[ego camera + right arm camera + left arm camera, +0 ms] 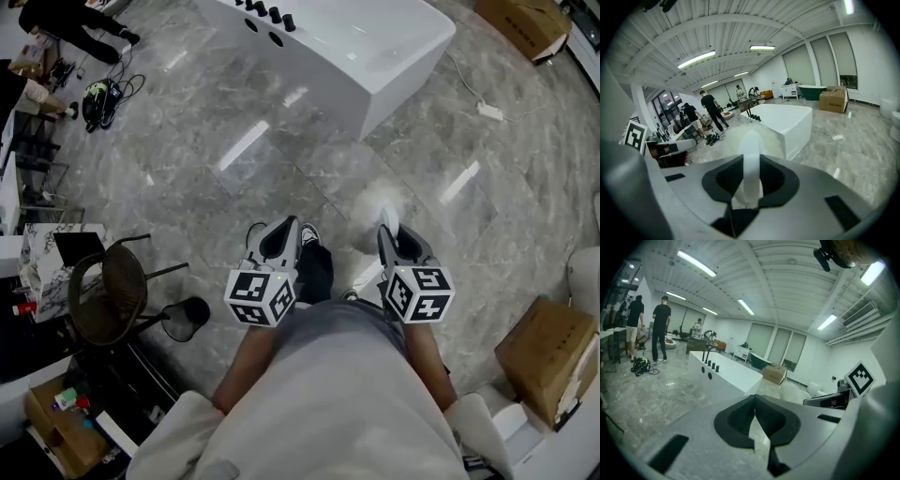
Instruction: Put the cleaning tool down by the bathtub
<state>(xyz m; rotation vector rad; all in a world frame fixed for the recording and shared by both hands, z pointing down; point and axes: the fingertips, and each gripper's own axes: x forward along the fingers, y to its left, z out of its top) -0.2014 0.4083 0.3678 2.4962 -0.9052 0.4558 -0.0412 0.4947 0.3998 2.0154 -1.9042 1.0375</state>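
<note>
Clamping the white handle of the cleaning tool (pixel 751 140), the jaws of the right gripper (pixel 392 239) face the bathtub (pixel 787 119) ahead, while the left gripper (pixel 755 401) has its jaws pressed together, empty.

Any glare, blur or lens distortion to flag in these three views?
Head view: ceiling-light streaks glare on the glossy floor; the cleaning tool reads as a soft white smear. Right gripper view: strong fisheye, black corners, tool handle near the lens soft, bathtub crisp. Left gripper view: same fisheye, ceiling lights blown out.
</note>
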